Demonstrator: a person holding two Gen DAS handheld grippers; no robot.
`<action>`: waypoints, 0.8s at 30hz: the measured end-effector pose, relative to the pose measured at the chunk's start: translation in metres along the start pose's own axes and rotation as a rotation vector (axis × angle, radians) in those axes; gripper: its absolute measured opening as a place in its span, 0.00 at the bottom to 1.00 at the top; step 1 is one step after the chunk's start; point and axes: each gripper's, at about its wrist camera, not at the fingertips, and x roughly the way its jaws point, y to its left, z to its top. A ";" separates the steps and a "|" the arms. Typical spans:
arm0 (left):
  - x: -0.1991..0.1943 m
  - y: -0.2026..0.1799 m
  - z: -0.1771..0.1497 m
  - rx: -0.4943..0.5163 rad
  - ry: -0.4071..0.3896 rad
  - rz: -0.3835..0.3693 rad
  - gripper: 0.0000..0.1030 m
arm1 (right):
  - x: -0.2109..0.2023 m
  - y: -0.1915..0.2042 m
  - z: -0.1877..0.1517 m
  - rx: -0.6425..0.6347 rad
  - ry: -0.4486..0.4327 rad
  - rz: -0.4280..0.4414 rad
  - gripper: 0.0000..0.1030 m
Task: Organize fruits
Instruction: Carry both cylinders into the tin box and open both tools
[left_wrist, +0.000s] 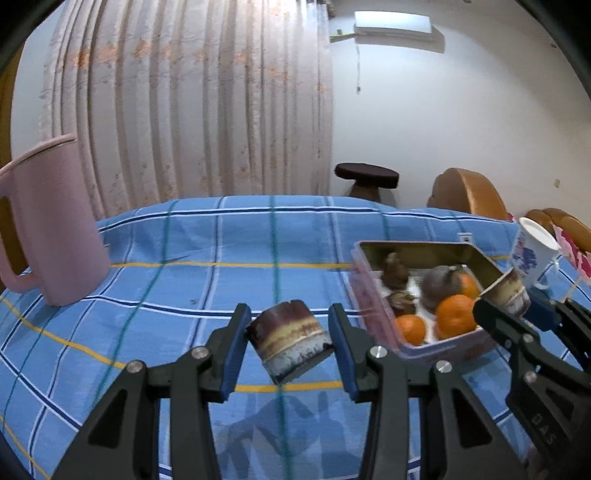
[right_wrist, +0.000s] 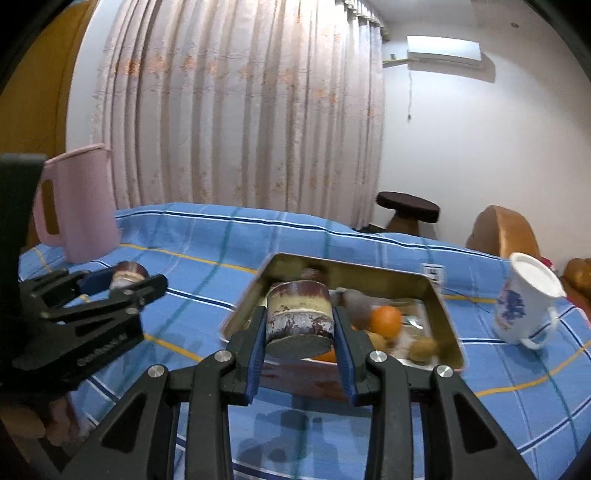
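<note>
Right gripper pinching brown cup just above tin tray of oranges; left gripper clamping tilted second cup, well left.

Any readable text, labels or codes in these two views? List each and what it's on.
"BAS": embossed on the right gripper body, partial, running sideways in the left wrist view.
Embossed lettering on the left gripper body in the right wrist view: too blurred to read.
White sticker behind the tin: barcode-like marks, too small to read.
Mug: blue pattern only, no words.
</note>
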 end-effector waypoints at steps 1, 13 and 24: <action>0.000 -0.004 0.000 0.002 0.000 -0.010 0.44 | -0.001 -0.006 -0.001 0.007 0.003 -0.008 0.35; 0.001 -0.067 0.003 0.048 -0.010 -0.096 0.44 | -0.012 -0.052 -0.007 0.030 -0.009 -0.110 0.35; 0.008 -0.111 0.012 0.095 -0.015 -0.207 0.44 | -0.016 -0.091 -0.006 0.074 -0.009 -0.209 0.35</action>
